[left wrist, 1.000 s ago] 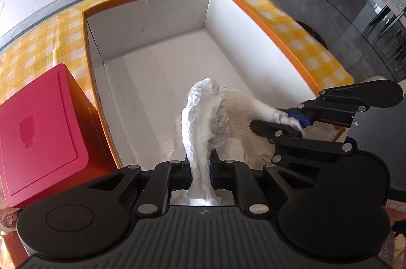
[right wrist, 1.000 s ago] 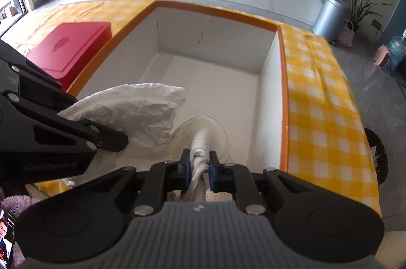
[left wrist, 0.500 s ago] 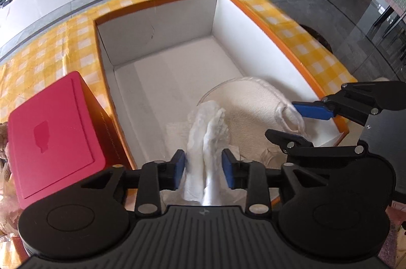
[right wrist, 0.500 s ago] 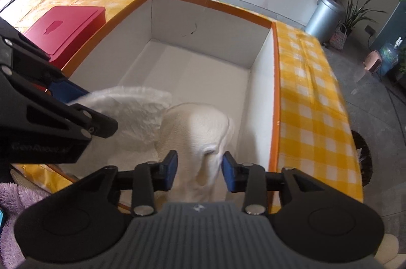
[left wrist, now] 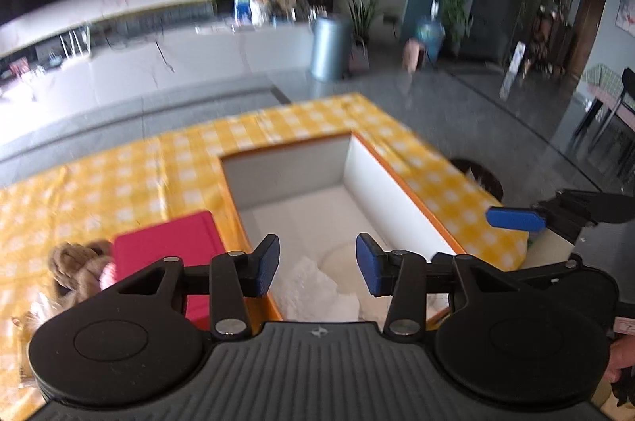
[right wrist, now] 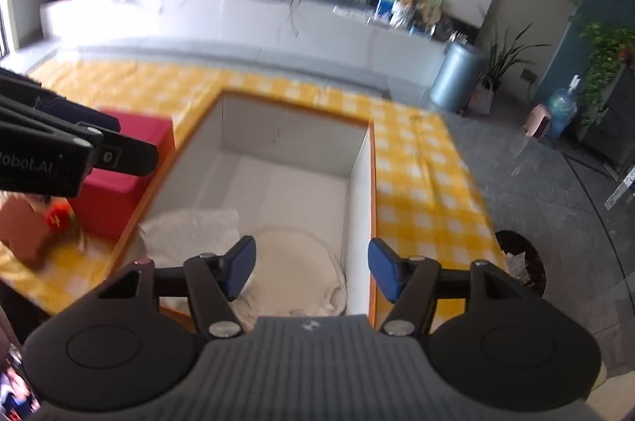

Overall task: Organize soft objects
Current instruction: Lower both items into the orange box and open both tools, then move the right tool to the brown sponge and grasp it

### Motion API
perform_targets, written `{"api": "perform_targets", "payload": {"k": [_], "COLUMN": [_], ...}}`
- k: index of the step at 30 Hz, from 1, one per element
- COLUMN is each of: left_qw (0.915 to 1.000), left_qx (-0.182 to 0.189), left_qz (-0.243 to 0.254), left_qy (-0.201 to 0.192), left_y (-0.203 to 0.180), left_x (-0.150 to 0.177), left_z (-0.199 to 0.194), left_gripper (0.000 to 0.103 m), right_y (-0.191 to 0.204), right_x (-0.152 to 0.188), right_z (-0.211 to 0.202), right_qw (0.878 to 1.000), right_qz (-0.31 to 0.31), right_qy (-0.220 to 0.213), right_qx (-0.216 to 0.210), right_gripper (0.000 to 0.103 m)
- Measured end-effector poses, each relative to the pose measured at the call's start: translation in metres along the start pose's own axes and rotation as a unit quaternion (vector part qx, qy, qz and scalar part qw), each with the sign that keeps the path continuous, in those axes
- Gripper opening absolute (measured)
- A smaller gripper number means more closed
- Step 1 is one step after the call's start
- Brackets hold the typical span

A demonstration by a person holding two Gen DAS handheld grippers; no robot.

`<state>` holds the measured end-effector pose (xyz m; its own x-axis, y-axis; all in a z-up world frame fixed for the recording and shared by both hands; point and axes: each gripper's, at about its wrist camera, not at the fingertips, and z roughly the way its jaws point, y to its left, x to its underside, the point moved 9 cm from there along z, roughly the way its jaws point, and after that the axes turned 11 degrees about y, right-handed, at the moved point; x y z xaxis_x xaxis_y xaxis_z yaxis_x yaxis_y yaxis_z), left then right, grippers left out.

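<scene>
Jaws just opened, empty | red box [right wrist: 131,159] beside white bin [right wrist: 359,183]

Yellow checked tablecloth [right wrist: 420,183], white open box [right wrist: 357,175], red box [right wrist: 131,159], knotted rope [left wrist: 75,266]

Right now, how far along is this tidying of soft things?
Done: a white cloth and a cream cushion lie in the white box. In hand: nothing; left gripper and right gripper just opened, empty. Left: a knotted rope beside the red box.
</scene>
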<state>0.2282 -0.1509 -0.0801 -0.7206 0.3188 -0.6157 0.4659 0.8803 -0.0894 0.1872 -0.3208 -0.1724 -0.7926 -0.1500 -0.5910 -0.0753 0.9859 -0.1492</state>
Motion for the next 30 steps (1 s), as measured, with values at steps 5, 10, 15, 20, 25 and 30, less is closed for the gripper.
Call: {"api": "perform_targets", "payload": {"k": [5, 10, 15, 20, 25, 30], "left_qw": [0.9955, 0.9881, 0.9859, 0.9831, 0.9828, 0.9832], "left_qx": [-0.049, -0.090, -0.115, -0.140, -0.138, -0.123], "left_qz": [0.007, 0.003, -0.030, -0.068, -0.102, -0.131], "left_qy": [-0.081, -0.125, -0.118, -0.096, -0.068, -0.032], "left_y": [0.017, 0.035, 0.066, 0.094, 0.121, 0.143], "left_x": [0.013, 0.041, 0.076, 0.112, 0.151, 0.186], "left_z": [-0.050, -0.083, -0.097, -0.099, -0.097, -0.086], "left_gripper": [0.052, 0.053, 0.054, 0.054, 0.054, 0.052], "right_y": [0.019, 0.056, 0.100, 0.138, 0.172, 0.202], "right_x": [0.007, 0.020, 0.036, 0.054, 0.067, 0.074], "right_z": [-0.040, -0.060, -0.062, -0.048, -0.036, -0.018], "right_qw": [0.996, 0.988, 0.985, 0.984, 0.987, 0.988], "right_qz": [0.052, 0.089, 0.099, 0.116, 0.103, 0.084], "right_qy": [-0.066, -0.109, -0.125, -0.091, -0.066, -0.056], "right_qx": [-0.018, -0.057, -0.070, -0.098, -0.108, -0.118], "right_gripper": [0.069, 0.072, 0.073, 0.083, 0.083, 0.083]}}
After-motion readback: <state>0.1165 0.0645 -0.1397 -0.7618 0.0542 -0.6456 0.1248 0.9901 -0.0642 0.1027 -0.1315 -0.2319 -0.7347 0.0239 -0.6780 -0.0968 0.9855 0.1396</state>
